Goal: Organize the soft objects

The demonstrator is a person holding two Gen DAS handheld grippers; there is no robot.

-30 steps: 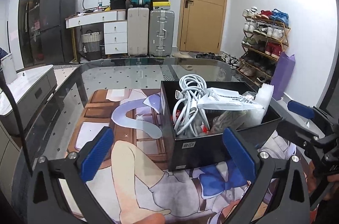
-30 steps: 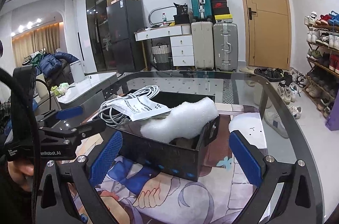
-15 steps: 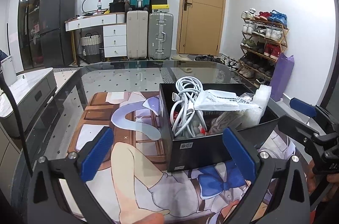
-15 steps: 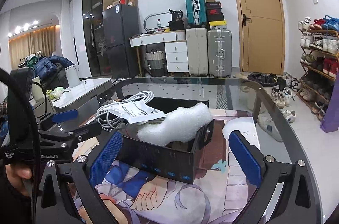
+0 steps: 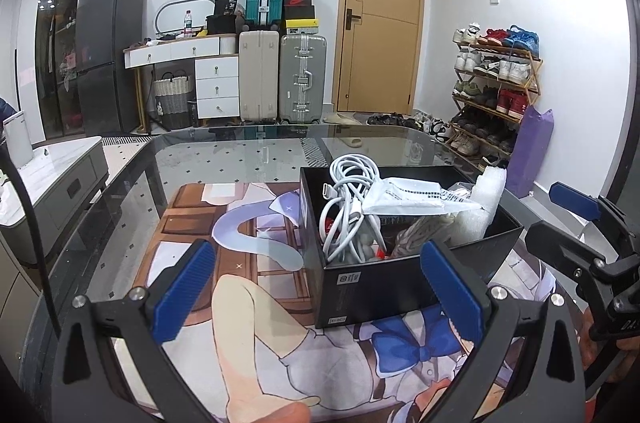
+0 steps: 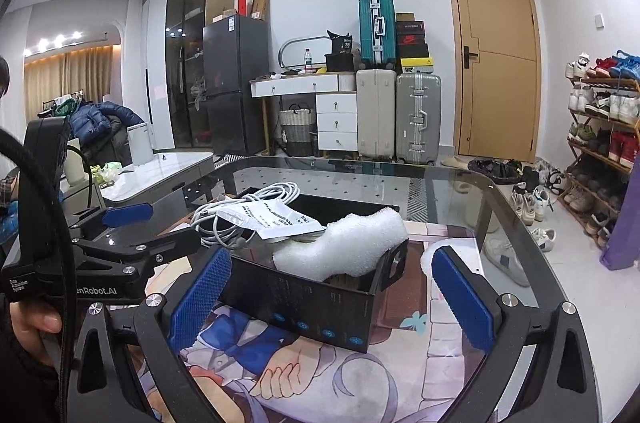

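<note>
Black box (image 5: pixel 384 287) of soft objects just beyond both tongs (image 5: pixel 320 297), spread.

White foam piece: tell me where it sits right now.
The white foam piece lies in the black box on the printed mat, at the end nearest the right gripper, beside the white plastic bag and opposite the coiled white cable.

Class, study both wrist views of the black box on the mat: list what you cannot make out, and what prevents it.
1. Bottom of the black box, both views: covered by the white cable, printed packet and white foam.
2. Brownish item, left wrist view: half buried, unidentifiable.
3. Packet's print: too small to read.
4. Box's near wall, left wrist view: partly behind the left gripper finger.
</note>
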